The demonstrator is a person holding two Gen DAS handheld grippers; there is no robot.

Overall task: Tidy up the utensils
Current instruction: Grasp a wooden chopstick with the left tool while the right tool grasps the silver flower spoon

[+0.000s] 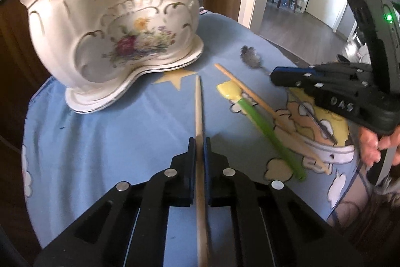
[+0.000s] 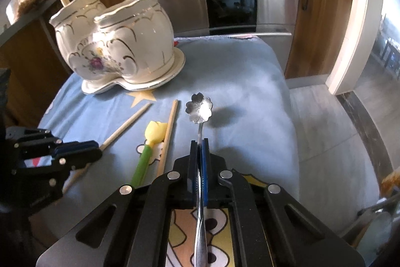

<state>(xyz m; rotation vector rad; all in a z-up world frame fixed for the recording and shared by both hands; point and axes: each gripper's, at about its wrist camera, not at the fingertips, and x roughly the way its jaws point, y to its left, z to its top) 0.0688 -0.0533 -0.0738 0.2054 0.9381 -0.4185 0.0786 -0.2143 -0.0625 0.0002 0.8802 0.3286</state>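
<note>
Right gripper (image 1: 275,75) reads "DAS"

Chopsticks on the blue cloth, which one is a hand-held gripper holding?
The left chopstick, clamped by the left hand-held gripper. The other chopstick lies free beside the green-handled utensil.
</note>
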